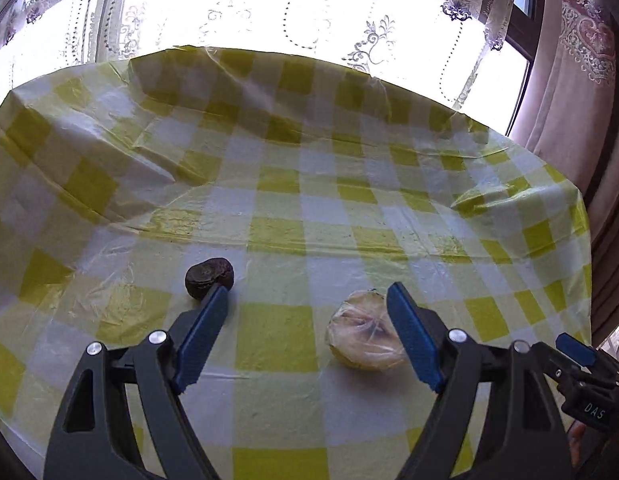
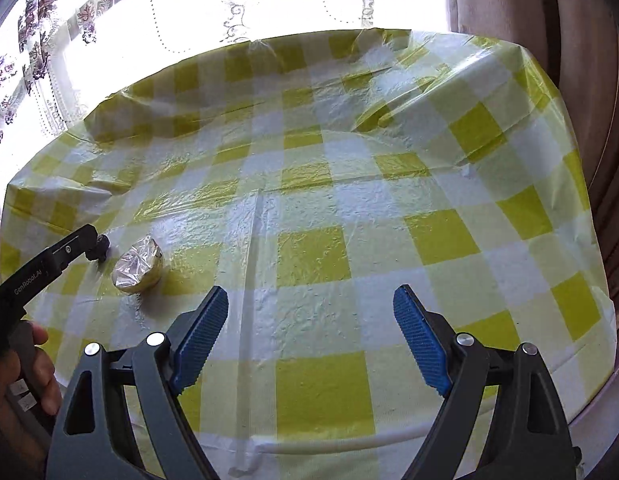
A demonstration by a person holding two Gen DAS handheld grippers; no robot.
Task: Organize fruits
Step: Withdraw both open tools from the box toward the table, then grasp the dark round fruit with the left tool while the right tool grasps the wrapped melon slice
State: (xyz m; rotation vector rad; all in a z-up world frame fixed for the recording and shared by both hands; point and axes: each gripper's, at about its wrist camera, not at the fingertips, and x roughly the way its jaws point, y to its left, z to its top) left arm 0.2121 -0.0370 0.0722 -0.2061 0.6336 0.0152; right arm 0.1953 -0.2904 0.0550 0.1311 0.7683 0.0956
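A dark, wrinkled round fruit [image 1: 208,274] lies on the checked tablecloth just past my left gripper's left fingertip. A pale yellow cut fruit wrapped in clear film [image 1: 363,330] lies by the right fingertip. My left gripper [image 1: 307,290] is open and empty, above the cloth between the two fruits. In the right wrist view the wrapped fruit [image 2: 138,267] lies at the left, with the left gripper's body beside it and a dark object [image 2: 100,247] at its tip. My right gripper [image 2: 311,294] is open and empty over bare cloth.
The table [image 1: 309,184] wears a yellow and white checked plastic cloth with raised folds at the back left and right. Lace curtains and a bright window stand behind it. A heavy curtain [image 1: 569,80] hangs at the right. The table's right edge drops off [image 2: 589,280].
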